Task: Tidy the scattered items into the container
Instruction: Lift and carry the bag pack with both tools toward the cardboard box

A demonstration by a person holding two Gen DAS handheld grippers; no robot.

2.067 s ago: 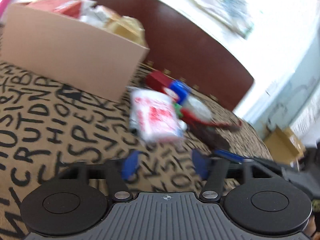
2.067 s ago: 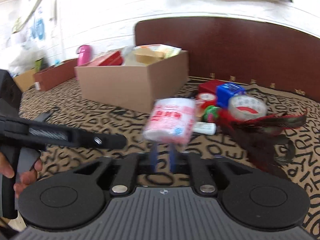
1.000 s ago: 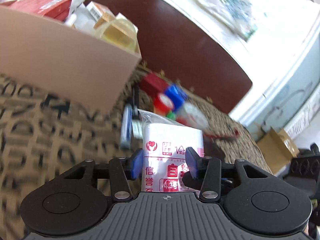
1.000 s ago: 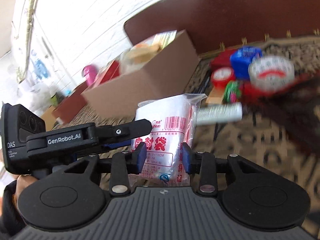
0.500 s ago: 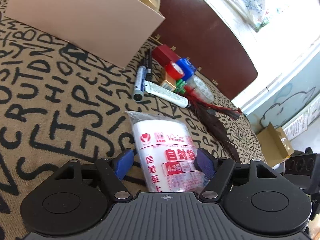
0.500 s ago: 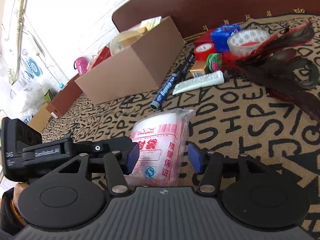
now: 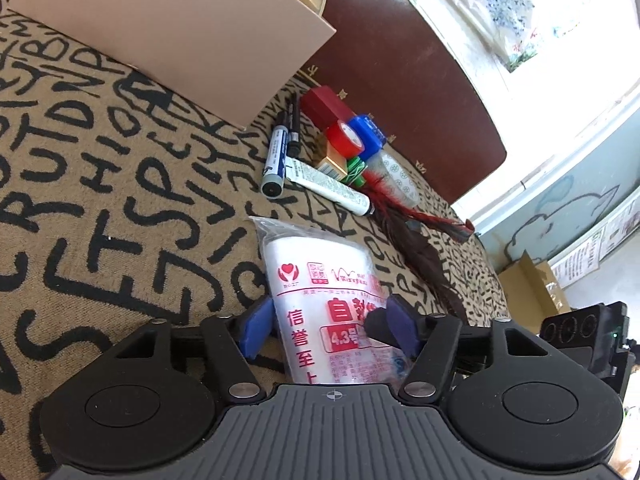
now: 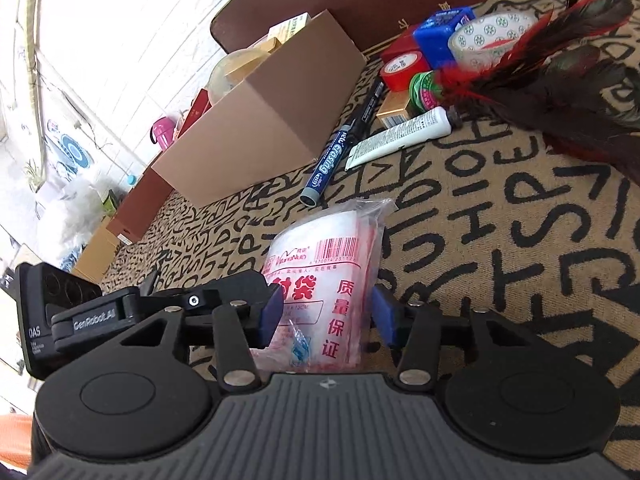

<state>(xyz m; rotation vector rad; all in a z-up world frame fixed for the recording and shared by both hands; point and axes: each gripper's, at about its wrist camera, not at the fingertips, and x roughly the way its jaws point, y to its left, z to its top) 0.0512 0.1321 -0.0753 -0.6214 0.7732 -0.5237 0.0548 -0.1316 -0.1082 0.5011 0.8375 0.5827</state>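
Straddling one packet of zip bags (image 7: 320, 300), the left gripper (image 7: 328, 326) and the right gripper (image 8: 326, 314) each have blue pads to either side of it. The left stands spread, pads clear of the plastic. The right is closing, with a gap still showing at its right pad. The packet lies on the lettered cloth, well short of the box (image 8: 276, 120), which already holds several things. Beyond it lie a marker (image 7: 276, 158), a tube (image 7: 330, 186), tape rolls and a feather duster (image 8: 560, 80). The risks, as I judge them: slick, soft plastic could slide out of a shallow pinch, and two grippers crowding one packet could knock together.
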